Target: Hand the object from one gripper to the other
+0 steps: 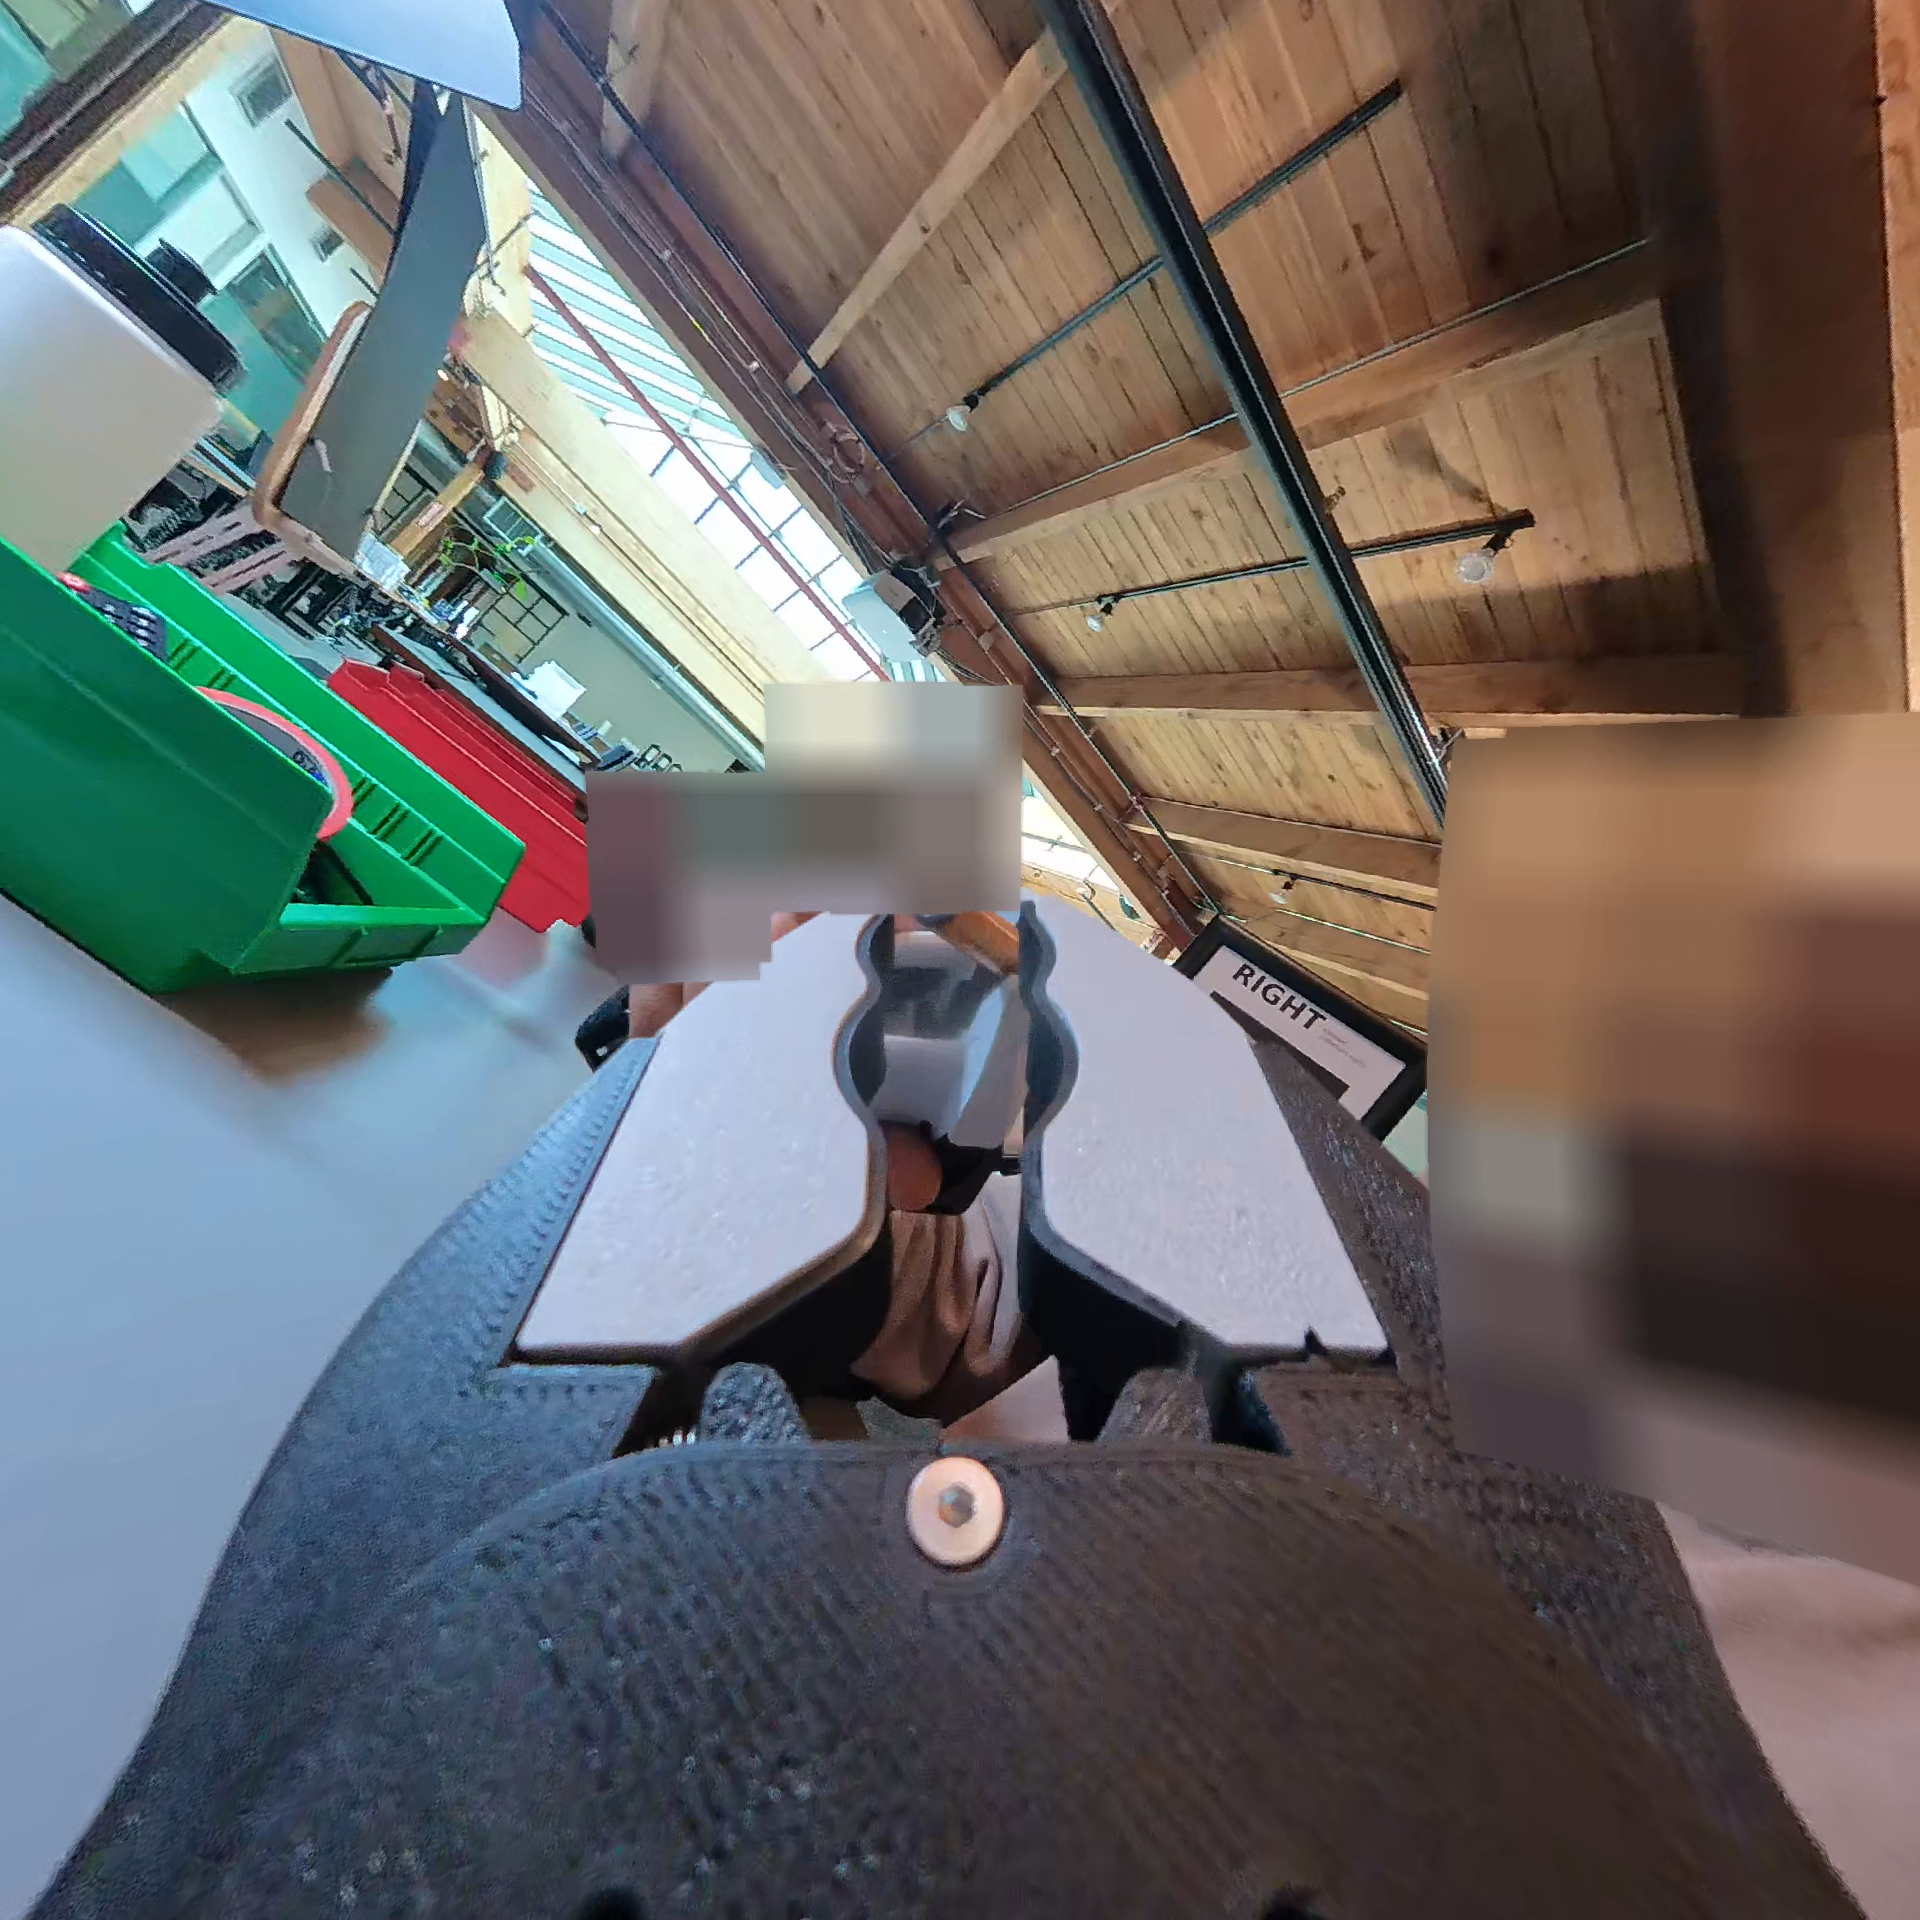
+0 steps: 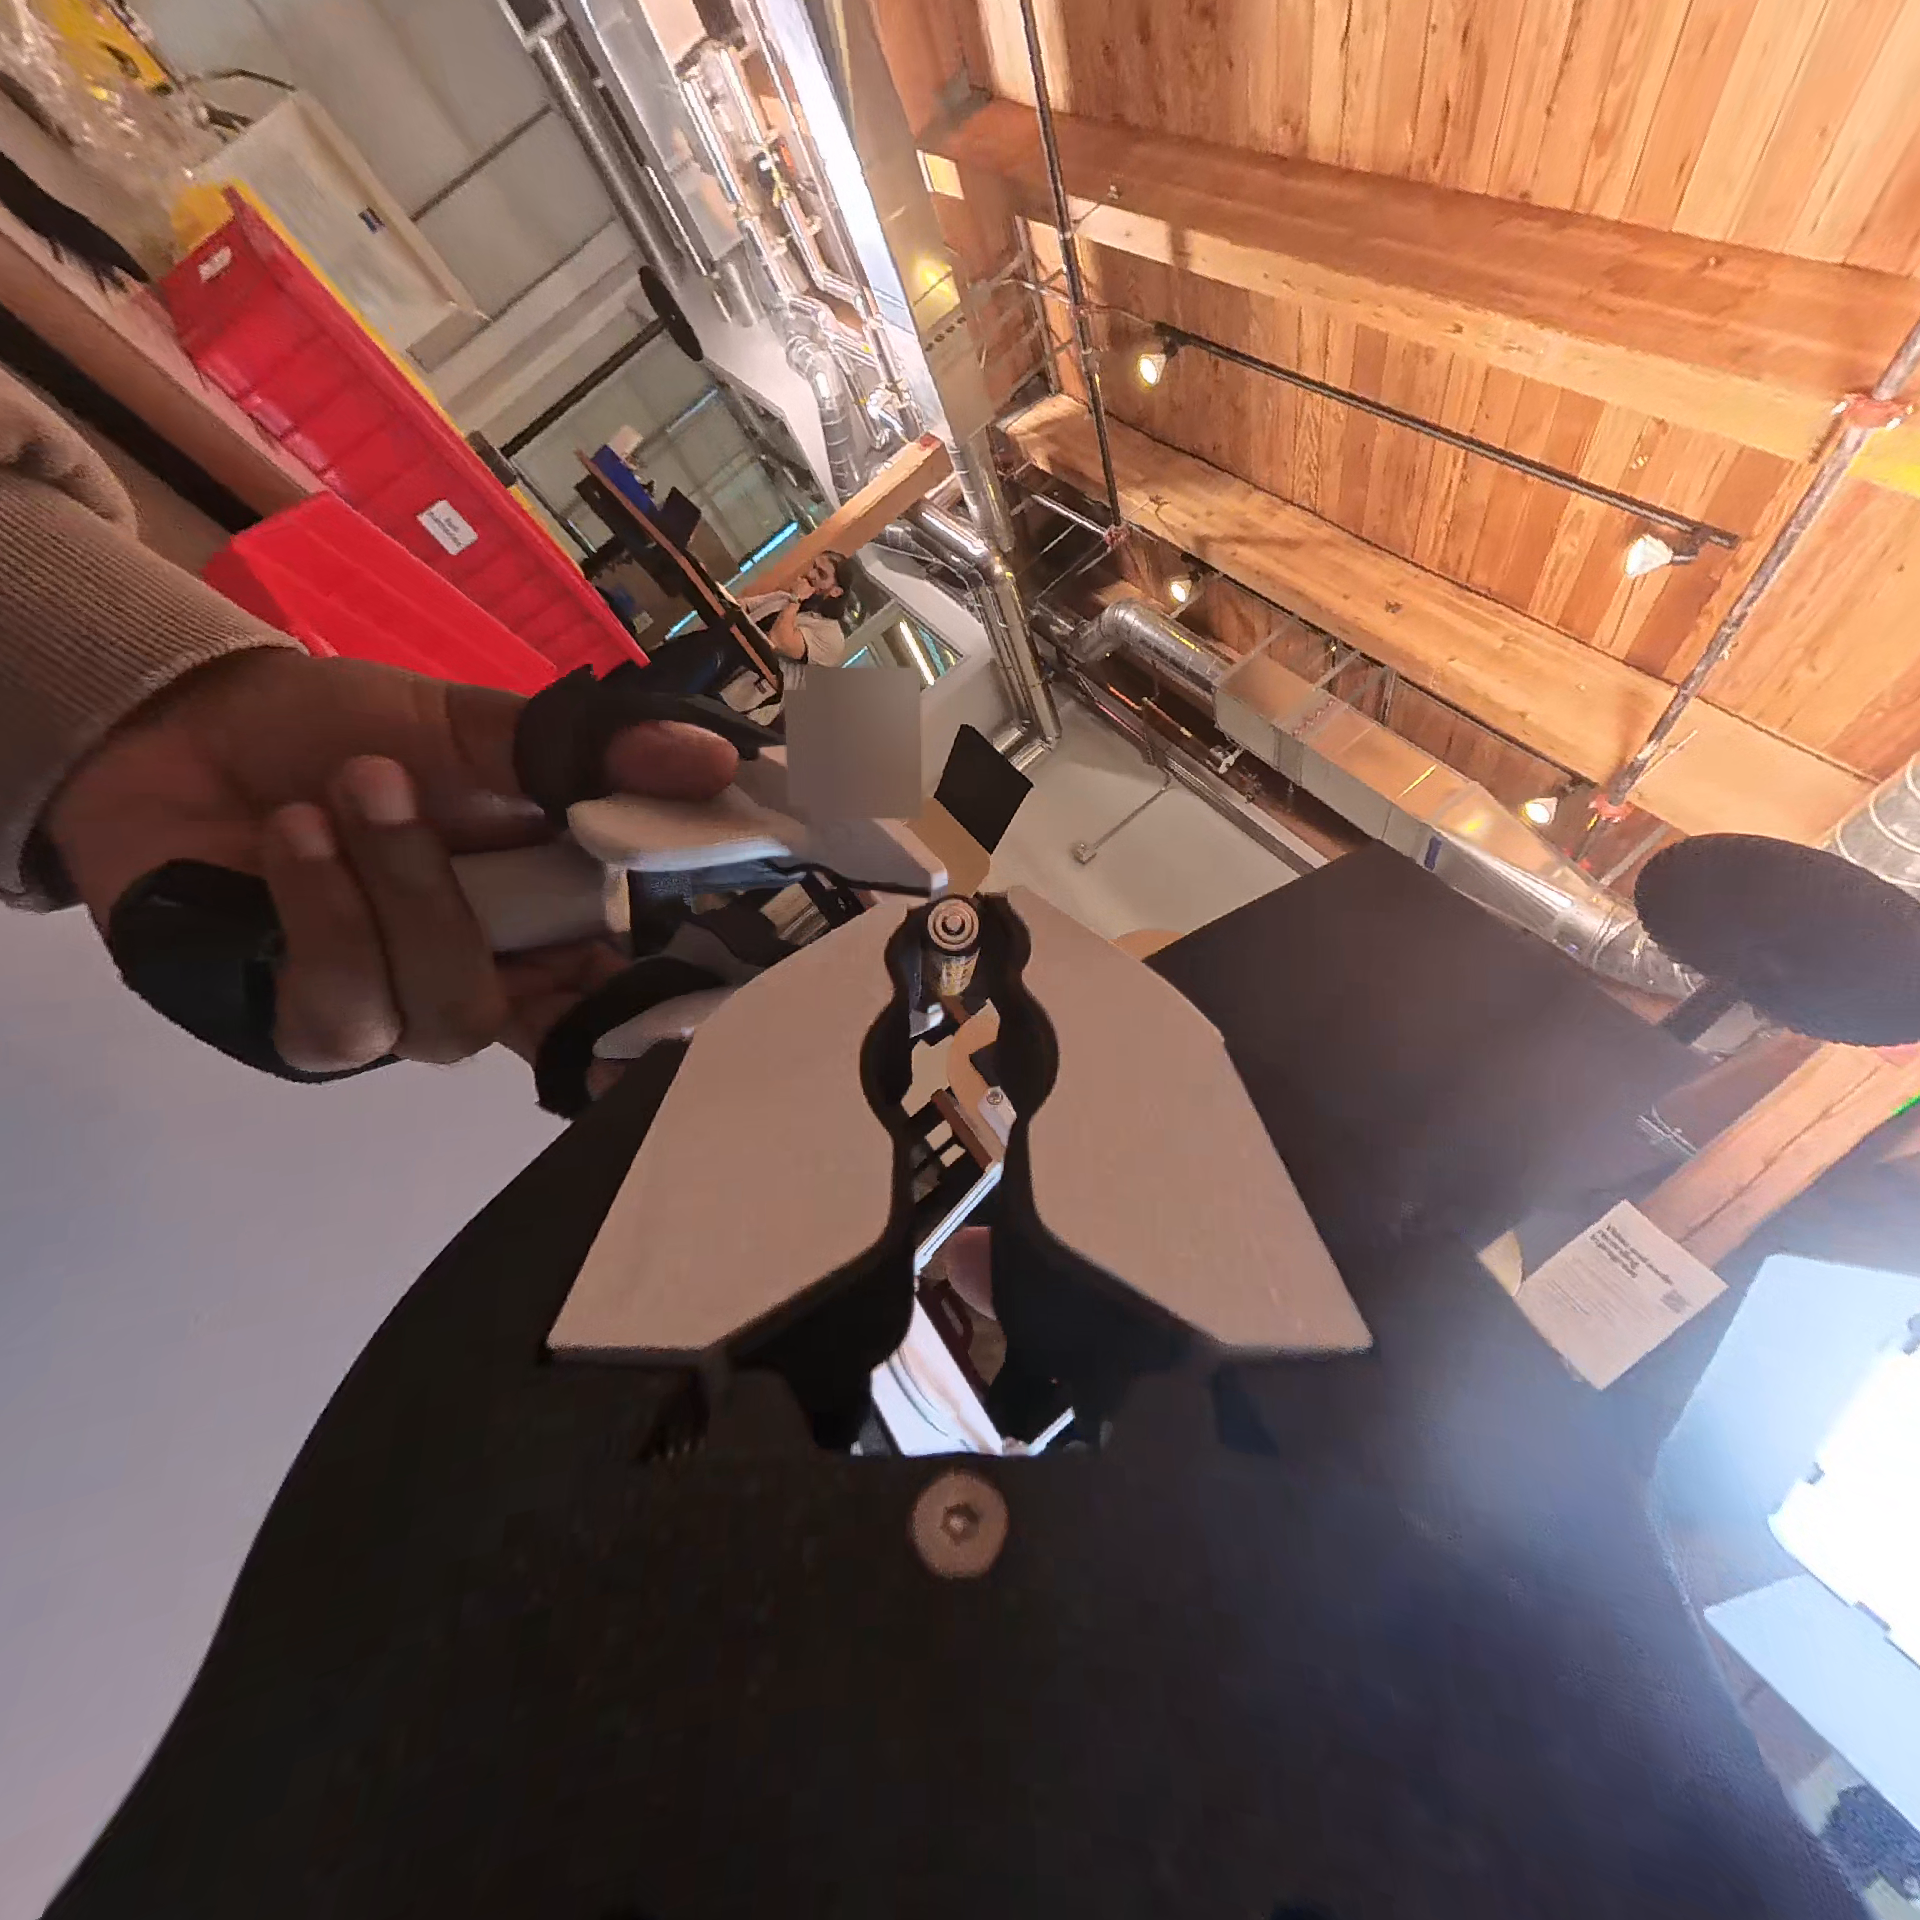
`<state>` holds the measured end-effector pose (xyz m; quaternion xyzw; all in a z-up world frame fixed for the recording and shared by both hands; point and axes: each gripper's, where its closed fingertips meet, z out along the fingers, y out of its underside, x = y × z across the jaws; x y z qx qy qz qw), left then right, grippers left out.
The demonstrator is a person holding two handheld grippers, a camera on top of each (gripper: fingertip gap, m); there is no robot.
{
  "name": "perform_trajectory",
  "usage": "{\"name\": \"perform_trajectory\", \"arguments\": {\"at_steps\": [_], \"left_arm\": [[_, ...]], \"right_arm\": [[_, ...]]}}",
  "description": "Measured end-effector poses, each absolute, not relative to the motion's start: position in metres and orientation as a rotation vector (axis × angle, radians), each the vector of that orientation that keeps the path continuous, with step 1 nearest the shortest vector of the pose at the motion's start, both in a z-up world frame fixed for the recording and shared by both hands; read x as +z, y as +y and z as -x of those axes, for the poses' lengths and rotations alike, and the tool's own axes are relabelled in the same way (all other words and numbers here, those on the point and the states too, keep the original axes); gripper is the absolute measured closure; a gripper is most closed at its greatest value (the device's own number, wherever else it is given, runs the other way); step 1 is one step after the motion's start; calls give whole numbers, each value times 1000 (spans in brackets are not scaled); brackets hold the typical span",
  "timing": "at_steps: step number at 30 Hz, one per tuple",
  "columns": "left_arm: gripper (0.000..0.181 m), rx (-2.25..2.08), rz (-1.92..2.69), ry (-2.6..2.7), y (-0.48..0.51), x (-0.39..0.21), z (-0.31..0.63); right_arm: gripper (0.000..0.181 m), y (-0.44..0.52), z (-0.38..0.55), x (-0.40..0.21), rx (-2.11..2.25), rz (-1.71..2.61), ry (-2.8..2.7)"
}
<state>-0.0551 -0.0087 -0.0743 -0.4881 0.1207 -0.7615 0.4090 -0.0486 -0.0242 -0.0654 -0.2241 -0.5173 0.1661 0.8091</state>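
In the right wrist view my right gripper is shut on a small cylinder, seen end-on, that looks like a battery. It sits at the very tips of the fingers and is held up in the air. A hand holds the left gripper just left of it, with its front end close to the battery. In the left wrist view my left gripper has its jaws apart with nothing between the pads. Parts of the right gripper show through the gap. The battery does not show in that view.
Both views tilt up toward a wooden ceiling. Green bins and a red bin stand on the grey table to the left. Red bins stand behind the hand. A black box is on the right. The grippers are tip to tip, or close to it.
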Motion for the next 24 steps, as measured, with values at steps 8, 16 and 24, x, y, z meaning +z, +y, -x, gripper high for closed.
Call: {"name": "perform_trajectory", "arguments": {"at_steps": [8, 16, 24], "left_arm": [[171, -1865, 1268, 329, -8, -81, 50], [171, -908, 1337, 498, 20, -85, 94], [171, -81, 1133, 951, 4, -102, 64]], "right_arm": [[169, -12, 56, -86, 270, 498, -1170], [142, 1, 78, -152, 1226, 1299, -1372], [132, -10, 80, -153, 1461, 1365, -1338]]}}
